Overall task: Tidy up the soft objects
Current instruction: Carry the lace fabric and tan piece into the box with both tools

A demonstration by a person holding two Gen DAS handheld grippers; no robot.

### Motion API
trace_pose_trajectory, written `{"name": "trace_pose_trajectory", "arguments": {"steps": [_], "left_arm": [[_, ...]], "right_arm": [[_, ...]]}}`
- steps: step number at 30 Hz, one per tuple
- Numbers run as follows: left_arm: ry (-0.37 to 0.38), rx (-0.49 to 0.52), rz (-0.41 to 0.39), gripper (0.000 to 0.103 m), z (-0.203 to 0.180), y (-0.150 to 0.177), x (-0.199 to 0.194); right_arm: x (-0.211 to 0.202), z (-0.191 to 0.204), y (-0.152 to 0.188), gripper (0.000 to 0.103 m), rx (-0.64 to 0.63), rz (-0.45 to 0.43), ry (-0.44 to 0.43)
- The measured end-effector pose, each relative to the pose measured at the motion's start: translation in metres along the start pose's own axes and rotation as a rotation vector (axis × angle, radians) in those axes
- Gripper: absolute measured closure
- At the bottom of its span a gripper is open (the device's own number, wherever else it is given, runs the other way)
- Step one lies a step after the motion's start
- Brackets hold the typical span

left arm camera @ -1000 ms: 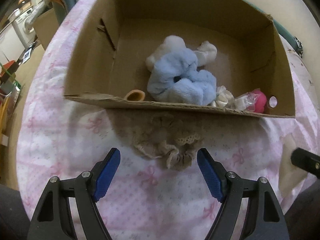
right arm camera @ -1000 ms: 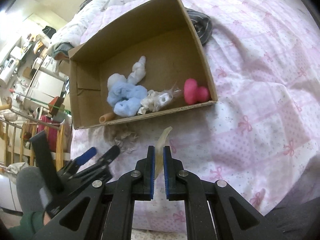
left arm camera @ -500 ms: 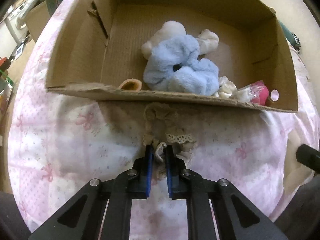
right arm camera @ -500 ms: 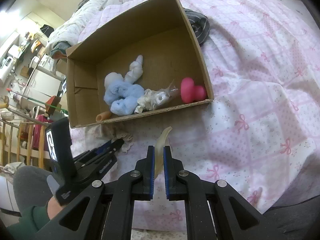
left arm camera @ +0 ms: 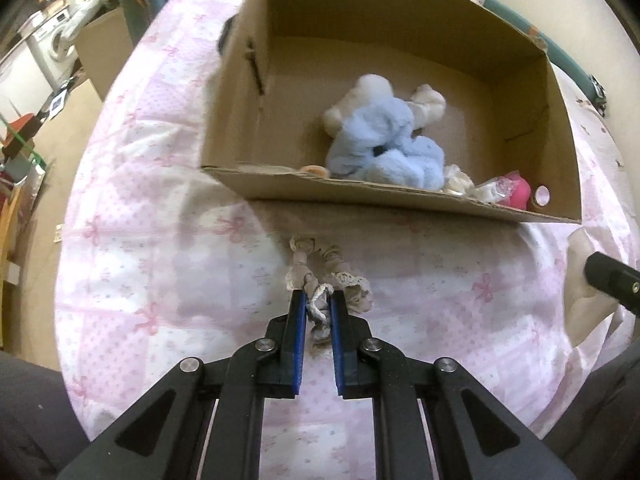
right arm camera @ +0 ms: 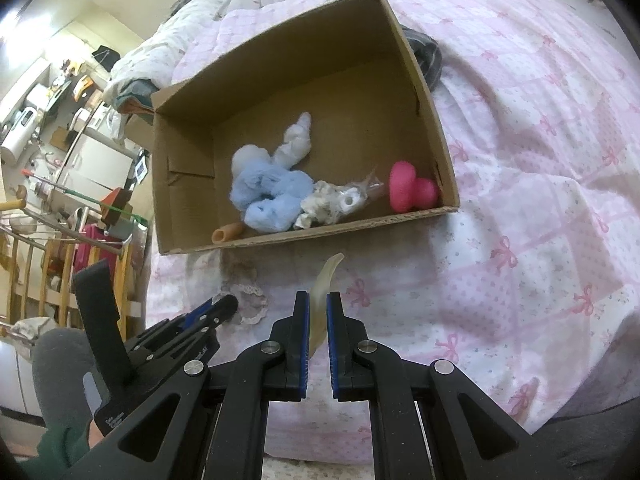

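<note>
My left gripper (left arm camera: 318, 300) is shut on a beige lace-trimmed scrunchie (left arm camera: 332, 276), lifted a little off the pink bedspread in front of the cardboard box (left arm camera: 360, 194). My right gripper (right arm camera: 318, 304) is shut on a thin cream soft piece (right arm camera: 326, 280) that sticks up between the pads. The left gripper (right arm camera: 216, 310) also shows in the right wrist view with the scrunchie (right arm camera: 250, 300) at its tip. The box (right arm camera: 304, 236) holds a blue plush (right arm camera: 272, 196), a white plush (right arm camera: 296, 142), a pink soft toy (right arm camera: 412, 192) and a cream bundle (right arm camera: 332, 204).
The pink bow-print bedspread (right arm camera: 540, 200) covers the bed. A dark striped cloth (right arm camera: 428, 56) lies behind the box. A small orange tube (right arm camera: 228, 234) lies in the box's near corner. Room furniture and clutter (right arm camera: 60, 140) stand off the bed's left side.
My left gripper has gone from open to shut on the beige scrunchie and raised it, bunching it up. My right gripper keeps holding the cream piece, nearly still.
</note>
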State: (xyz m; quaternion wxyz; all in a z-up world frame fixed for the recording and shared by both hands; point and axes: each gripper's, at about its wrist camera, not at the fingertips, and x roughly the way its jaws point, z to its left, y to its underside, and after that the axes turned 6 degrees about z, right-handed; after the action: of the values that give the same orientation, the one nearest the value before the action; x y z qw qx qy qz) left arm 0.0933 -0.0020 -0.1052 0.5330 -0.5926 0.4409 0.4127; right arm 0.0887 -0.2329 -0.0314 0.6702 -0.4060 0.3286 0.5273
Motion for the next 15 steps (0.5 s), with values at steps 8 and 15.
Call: {"name": "trace_pose_trajectory", "arguments": {"steps": [8,15], "left_arm": [[-0.008,-0.073,-0.003,0.092,0.021,0.016,-0.023],[-0.031,-0.052,-0.054,0.092,0.024,0.022,-0.058]], "right_arm": [[-0.008,0.000,-0.002,0.093,0.009,-0.028,-0.033],[-0.013,0.002,-0.002,0.093,0.012,-0.037,-0.071]]}}
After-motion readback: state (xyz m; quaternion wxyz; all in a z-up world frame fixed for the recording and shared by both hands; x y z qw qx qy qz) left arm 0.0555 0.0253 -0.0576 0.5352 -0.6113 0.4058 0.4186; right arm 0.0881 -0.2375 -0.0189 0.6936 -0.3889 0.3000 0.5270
